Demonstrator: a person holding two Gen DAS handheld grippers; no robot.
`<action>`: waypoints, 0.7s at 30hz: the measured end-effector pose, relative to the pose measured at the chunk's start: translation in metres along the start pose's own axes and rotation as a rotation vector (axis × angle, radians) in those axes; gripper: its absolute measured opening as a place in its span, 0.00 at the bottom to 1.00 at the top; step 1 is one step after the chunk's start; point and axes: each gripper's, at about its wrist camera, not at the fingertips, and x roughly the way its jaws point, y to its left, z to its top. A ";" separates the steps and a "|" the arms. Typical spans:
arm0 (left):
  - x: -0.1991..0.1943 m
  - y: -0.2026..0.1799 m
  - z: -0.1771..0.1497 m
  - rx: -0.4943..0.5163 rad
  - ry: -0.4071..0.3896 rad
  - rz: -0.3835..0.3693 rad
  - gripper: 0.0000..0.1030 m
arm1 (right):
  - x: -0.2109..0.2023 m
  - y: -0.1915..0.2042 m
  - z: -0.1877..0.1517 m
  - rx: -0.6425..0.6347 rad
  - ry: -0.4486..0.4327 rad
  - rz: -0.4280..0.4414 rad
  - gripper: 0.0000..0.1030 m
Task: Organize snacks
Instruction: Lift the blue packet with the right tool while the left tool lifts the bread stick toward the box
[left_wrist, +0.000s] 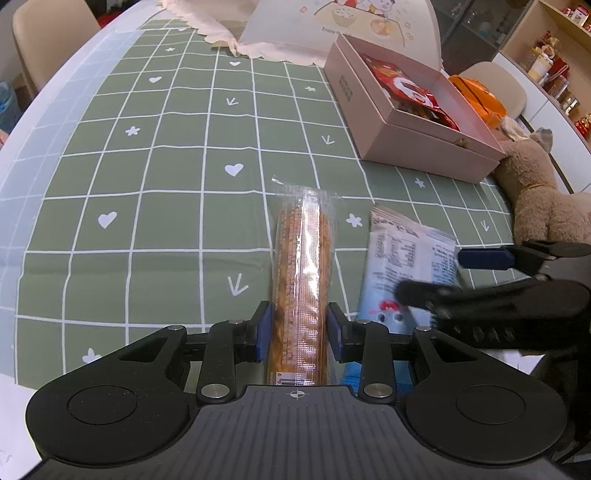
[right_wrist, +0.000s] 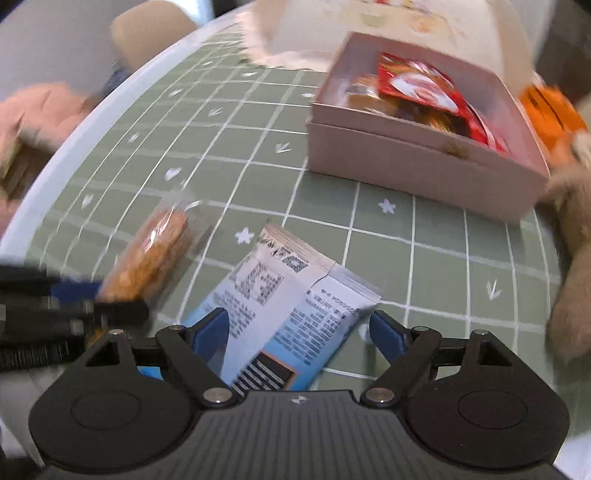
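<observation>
While your left gripper (left_wrist: 299, 328) is clamping the orange snack stick (left_wrist: 301, 280) on the table (left_wrist: 147, 221), your right gripper's (right_wrist: 299, 328) wide-open jaws are straddling the blue packet (right_wrist: 288, 310), which likely needs gripping, then lifting into the pink box (right_wrist: 406, 166).

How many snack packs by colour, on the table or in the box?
Orange-brown long pack between the left gripper's pads: 1
Blue-and-white pack between the right gripper's open jaws: 1
Red packs in the pink box: at least 1; more underneath unclear
Total: 3 clearly seen
</observation>
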 end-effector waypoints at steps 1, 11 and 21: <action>0.000 0.000 0.000 0.000 0.000 0.000 0.36 | -0.003 -0.002 -0.003 -0.047 -0.008 -0.017 0.81; -0.002 0.005 -0.003 -0.035 -0.017 -0.015 0.36 | -0.031 -0.033 -0.017 -0.028 -0.088 -0.161 0.80; -0.002 -0.001 -0.009 0.000 -0.045 0.013 0.36 | 0.005 -0.022 -0.007 0.319 0.024 -0.063 0.83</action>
